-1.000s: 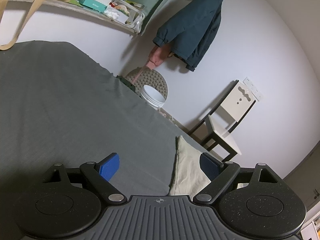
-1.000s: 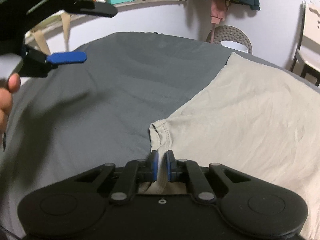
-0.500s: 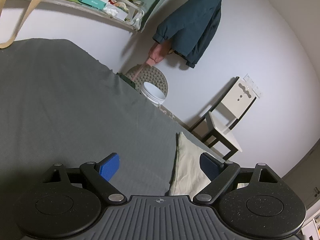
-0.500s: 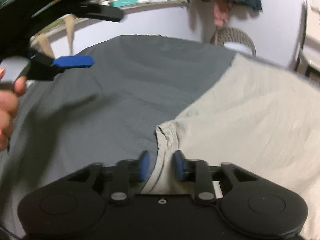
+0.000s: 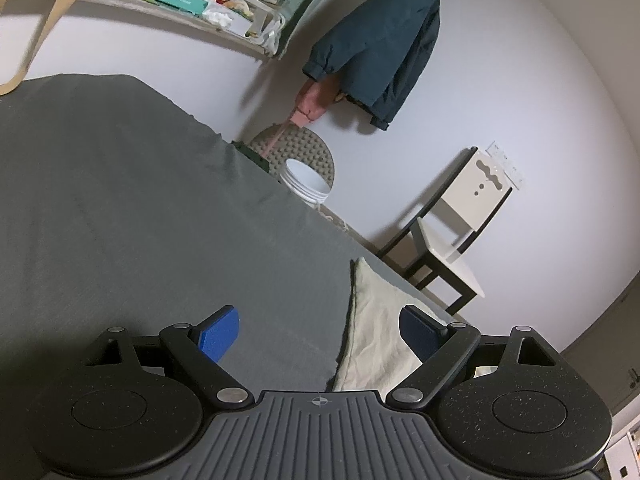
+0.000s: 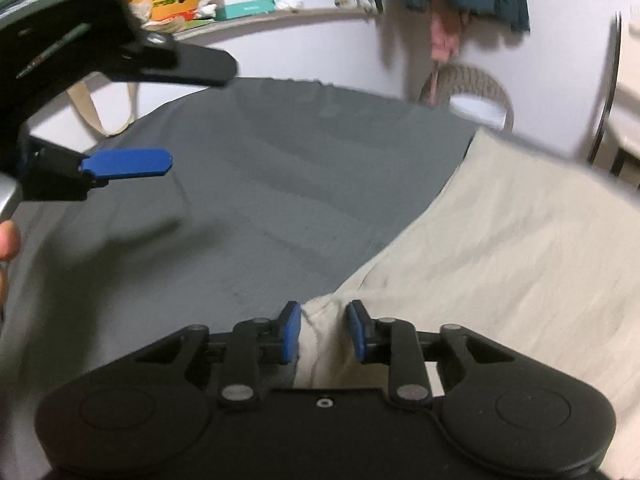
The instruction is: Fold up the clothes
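Cream garment on plain grey bedsheet — blue pads

Grey bed surface at frame centre lies unobstructed. Left gripper occupies the upper left; cream garment covers the right.

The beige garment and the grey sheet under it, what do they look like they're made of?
Beige garment: thin matte woven or knit cloth, maybe cotton; it creases softly and has a stitched hem. Grey sheet: matte fabric with faint fine ribbing, lying in shallow wrinkles; the fibre is unclear.

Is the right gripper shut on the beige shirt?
No. The right gripper is open; the beige shirt lies between its pads, untouched.
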The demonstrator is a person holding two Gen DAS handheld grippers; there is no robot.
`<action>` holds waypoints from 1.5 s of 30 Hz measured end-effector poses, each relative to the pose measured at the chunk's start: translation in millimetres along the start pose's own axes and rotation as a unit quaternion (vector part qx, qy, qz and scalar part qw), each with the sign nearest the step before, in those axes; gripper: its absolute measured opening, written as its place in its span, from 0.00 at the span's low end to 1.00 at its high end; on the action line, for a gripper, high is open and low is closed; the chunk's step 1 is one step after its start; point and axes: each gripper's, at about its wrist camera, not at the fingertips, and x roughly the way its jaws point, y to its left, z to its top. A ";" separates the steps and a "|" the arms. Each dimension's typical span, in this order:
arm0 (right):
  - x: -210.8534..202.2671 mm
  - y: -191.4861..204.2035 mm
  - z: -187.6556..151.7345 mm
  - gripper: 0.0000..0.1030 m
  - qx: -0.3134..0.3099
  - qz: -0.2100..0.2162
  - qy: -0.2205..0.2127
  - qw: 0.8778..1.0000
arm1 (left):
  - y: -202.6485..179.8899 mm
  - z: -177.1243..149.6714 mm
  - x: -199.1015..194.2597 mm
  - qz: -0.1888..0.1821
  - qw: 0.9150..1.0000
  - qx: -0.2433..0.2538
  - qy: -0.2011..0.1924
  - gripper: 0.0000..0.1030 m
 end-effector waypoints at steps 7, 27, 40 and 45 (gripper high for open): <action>6.3 -1.3 -1.2 0.21 0.013 0.026 -0.005 1.000 | -1.2 -1.3 0.5 -0.001 1.000 0.002 0.003 0.85; -50.3 39.4 -50.6 0.34 -0.084 0.003 0.022 0.996 | -1.8 -3.9 2.3 -0.010 1.000 -0.018 0.017 0.85; -106.3 67.4 -61.3 0.44 -0.135 0.018 0.018 0.990 | -0.7 1.5 -4.1 -0.020 0.999 -0.024 0.013 0.85; -143.5 56.6 -76.8 0.54 -0.139 -0.013 0.029 0.990 | -7.6 -0.5 -2.0 -0.024 0.999 -0.013 0.032 0.85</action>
